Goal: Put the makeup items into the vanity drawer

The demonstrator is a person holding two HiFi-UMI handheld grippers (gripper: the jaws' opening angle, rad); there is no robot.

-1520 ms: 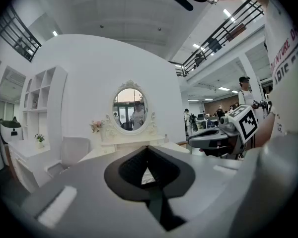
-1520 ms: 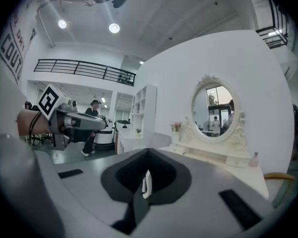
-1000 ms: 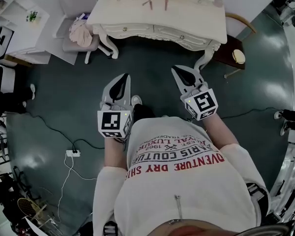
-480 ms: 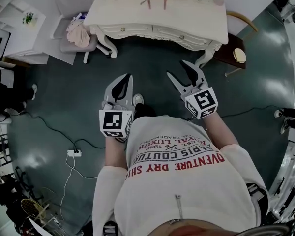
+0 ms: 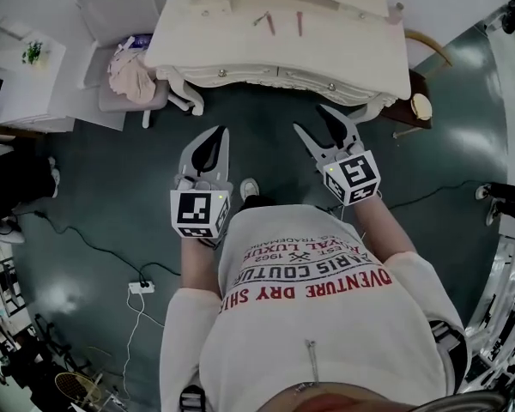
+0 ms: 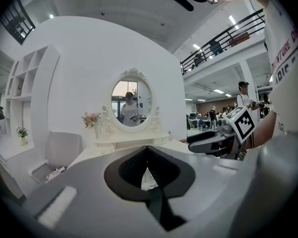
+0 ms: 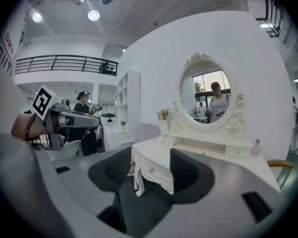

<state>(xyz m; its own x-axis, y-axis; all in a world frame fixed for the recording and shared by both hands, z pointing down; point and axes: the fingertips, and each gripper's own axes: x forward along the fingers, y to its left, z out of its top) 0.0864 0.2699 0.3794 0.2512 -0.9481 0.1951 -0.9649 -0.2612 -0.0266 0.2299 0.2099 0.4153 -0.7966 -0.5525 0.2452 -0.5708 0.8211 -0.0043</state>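
Note:
The white vanity [image 5: 360, 50] stands ahead of me at the top of the head view, and its drawers [image 5: 322, 82] are closed. Two thin pink makeup sticks [image 5: 269, 22] lie on its top, and a small bottle [image 5: 397, 13] stands at its right end. My left gripper [image 5: 215, 134] hovers over the floor short of the vanity, shut and empty. My right gripper [image 5: 316, 120] is open and empty, close to the vanity's front right. In the right gripper view the vanity's corner [image 7: 154, 165] shows between the open jaws of my right gripper [image 7: 150, 168]. In the left gripper view my left gripper [image 6: 147, 152] has its jaws together.
A pale chair [image 5: 124, 11] with a pink cloth [image 5: 129, 58] on it stands left of the vanity. A wooden stool [image 5: 419, 103] sits at the vanity's right. A power strip [image 5: 140, 287] and cables lie on the dark floor. An oval mirror [image 7: 208, 97] tops the vanity.
The right gripper's jaws have gone from shut to open. Both grippers and the view have moved a little nearer the vanity.

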